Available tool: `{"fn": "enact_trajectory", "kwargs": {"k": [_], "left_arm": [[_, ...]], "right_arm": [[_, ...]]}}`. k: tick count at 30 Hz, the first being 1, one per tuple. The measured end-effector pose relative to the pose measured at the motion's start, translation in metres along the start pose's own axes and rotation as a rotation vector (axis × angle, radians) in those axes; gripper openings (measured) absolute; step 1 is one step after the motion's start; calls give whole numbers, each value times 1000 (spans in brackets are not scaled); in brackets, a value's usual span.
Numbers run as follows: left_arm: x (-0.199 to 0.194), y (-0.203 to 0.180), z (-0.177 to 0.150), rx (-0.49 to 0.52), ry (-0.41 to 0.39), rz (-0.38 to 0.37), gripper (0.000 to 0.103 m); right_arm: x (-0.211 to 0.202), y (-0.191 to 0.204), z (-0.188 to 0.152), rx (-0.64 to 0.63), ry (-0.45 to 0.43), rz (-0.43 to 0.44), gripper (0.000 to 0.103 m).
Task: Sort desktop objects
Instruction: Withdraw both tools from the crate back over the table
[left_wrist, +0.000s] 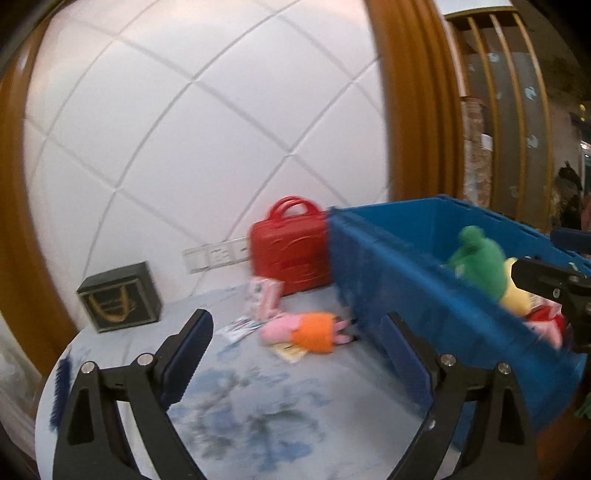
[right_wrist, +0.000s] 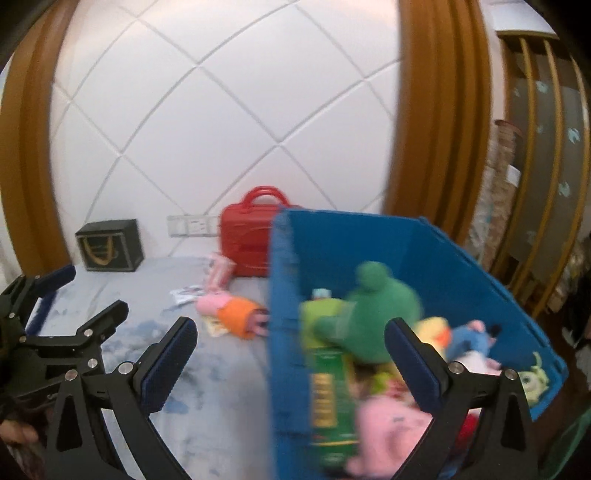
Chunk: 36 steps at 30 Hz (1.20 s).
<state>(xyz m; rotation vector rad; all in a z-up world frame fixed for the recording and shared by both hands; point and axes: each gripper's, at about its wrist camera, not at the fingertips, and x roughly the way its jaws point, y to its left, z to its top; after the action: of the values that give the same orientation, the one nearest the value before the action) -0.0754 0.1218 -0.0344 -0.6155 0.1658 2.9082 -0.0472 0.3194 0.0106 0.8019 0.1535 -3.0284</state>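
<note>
A bin (right_wrist: 424, 251) stands on the right part of the tabletop (right_wrist: 221, 387), with a heap of plush toys (right_wrist: 384, 306) and a tall box (right_wrist: 328, 387) inside it; the box leans against the bin's left wall. Just left of the bin, on the tabletop, a plush pig (right_wrist: 229, 312) lies on its side, its feet touching the bin's wall. A small card (right_wrist: 216, 326) lies partly under the pig, and a leaflet (right_wrist: 186, 293) lies just left of it. Behind the pig stands a small packet (right_wrist: 219, 273), and behind that a carry case (right_wrist: 247, 242) against the back wall (right_wrist: 221, 110), partly hidden by the bin's far left corner. A small box (right_wrist: 109, 245) sits at the far left, well apart from the rest, also against the wall.
</note>
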Motion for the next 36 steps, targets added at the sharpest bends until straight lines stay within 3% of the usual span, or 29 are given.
{"fn": "enact_trajectory", "kwargs": {"k": [7, 17, 21, 27, 36], "left_arm": [[5, 113, -34, -39, 54, 76, 93], [41, 217, -83, -152, 209, 168, 93], [58, 232, -96, -176, 254, 207, 93], [105, 229, -101, -171, 327, 202, 93], [229, 210, -111, -112, 457, 117, 93]], "right_arm": [[41, 106, 5, -32, 44, 51, 103], [114, 168, -11, -57, 197, 105, 103], [146, 171, -19, -69, 235, 133, 103], [200, 155, -24, -45, 299, 149, 103], [306, 127, -53, 38, 457, 141, 103]]}}
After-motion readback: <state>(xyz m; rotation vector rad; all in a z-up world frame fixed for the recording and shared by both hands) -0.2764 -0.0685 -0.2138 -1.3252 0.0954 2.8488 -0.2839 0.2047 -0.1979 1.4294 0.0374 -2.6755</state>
